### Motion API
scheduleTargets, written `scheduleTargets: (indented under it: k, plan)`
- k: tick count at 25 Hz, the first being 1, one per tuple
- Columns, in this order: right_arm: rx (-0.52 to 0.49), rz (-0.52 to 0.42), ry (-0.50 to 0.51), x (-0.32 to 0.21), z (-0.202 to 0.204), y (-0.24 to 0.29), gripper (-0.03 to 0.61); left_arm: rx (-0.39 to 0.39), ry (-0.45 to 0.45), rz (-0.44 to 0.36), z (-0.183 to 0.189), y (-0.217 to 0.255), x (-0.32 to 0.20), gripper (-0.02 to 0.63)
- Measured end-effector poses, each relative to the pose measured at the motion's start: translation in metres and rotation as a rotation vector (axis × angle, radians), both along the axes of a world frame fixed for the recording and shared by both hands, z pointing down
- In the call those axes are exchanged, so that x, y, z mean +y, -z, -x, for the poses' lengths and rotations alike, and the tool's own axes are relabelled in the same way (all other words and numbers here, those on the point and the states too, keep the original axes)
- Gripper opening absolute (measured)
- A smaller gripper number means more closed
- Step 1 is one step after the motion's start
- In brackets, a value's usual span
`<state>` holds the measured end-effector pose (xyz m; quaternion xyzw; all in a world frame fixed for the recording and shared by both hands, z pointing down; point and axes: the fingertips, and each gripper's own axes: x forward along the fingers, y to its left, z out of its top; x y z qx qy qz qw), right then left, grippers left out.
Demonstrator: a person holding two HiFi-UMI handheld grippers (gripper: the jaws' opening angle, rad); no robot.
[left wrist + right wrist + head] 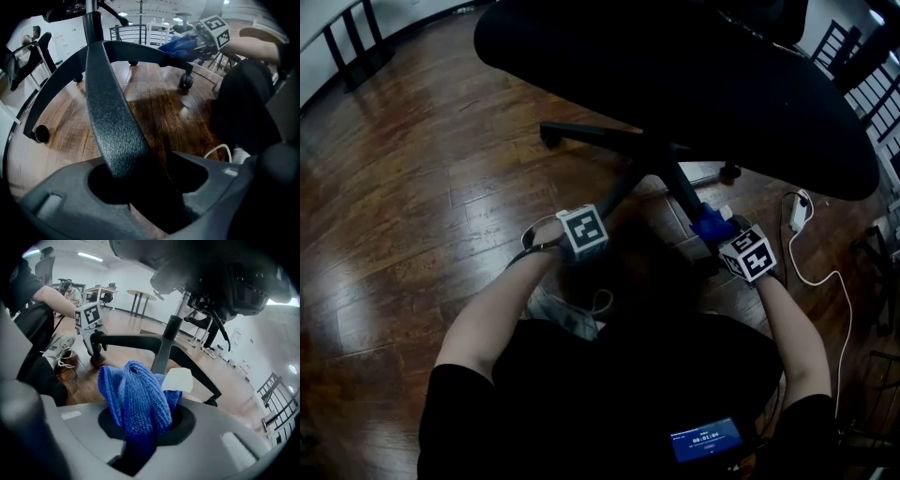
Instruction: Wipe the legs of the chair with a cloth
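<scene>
Left gripper (pixel 140 185) points steeply down, jaws clamped on the black textured chair leg (pixel 112 122) — bare left forearm (pixel 499 305) stretched forward. Right gripper (pixel 140 434) slants downward, jaws pinching a bunched blue microfibre cloth (pixel 136 399) — bare right forearm (pixel 792 323) extended.

We see a bunched blue microfibre cloth (pixel 136 399) with a white tag, pinched upright in the right gripper's (pixel 140 434) jaws. A black textured plastic chair leg (pixel 110 117) sits clamped between the left gripper's (pixel 150 187) jaws, slanting up and away from it.
</scene>
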<state>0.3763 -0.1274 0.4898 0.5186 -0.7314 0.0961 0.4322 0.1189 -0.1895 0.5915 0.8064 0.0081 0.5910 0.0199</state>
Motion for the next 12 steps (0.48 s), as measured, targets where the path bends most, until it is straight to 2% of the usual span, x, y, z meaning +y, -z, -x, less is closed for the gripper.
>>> scheduleTargets:
  k: [6,12]
  plan:
    - [-0.028,-0.099,-0.006,-0.088,0.018,0.026,0.087,-0.015,-0.02,0.048,-0.003,-0.001,0.009,0.242]
    - [-0.034,-0.11,0.016,-0.141,0.034,0.037,0.087,-0.005,-0.031,0.045,-0.006,0.0,0.004,0.247]
